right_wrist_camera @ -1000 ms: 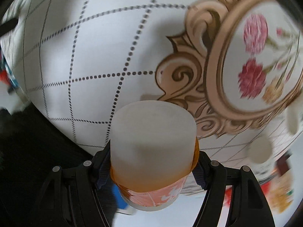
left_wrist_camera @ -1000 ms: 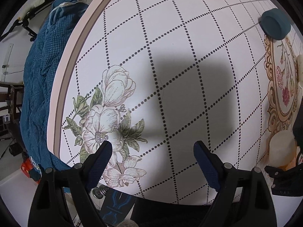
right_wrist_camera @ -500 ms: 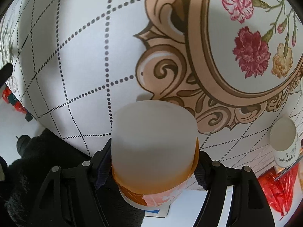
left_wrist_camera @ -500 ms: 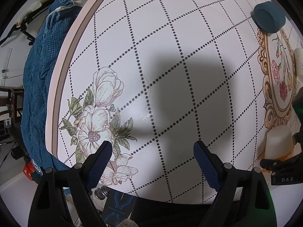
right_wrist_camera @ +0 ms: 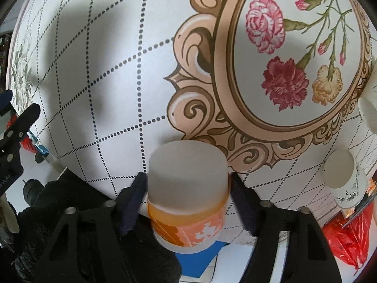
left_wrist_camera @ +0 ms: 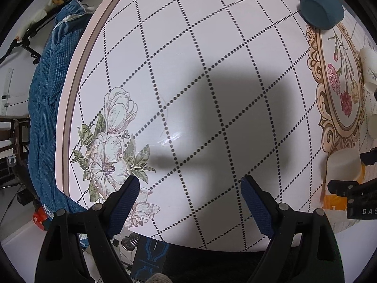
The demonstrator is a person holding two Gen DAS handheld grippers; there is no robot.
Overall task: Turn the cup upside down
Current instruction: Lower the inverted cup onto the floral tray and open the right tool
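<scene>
A frosted white cup with an orange band is held between the fingers of my right gripper, its flat base pointing away from the camera, above the near edge of the patterned table. The same cup shows at the right edge of the left wrist view, held by the right gripper's black body. My left gripper is open and empty, above the table's near edge beside a printed flower.
A dark teal round lid or bowl lies far on the table. White cups stand at the right. A blue quilt hangs off the table's left side. A red bag lies below the table edge.
The right gripper with the cup has swung so more of the floral medallion shows and has moved nearer the table. The left gripper's view has shifted slightly; it stays open.
</scene>
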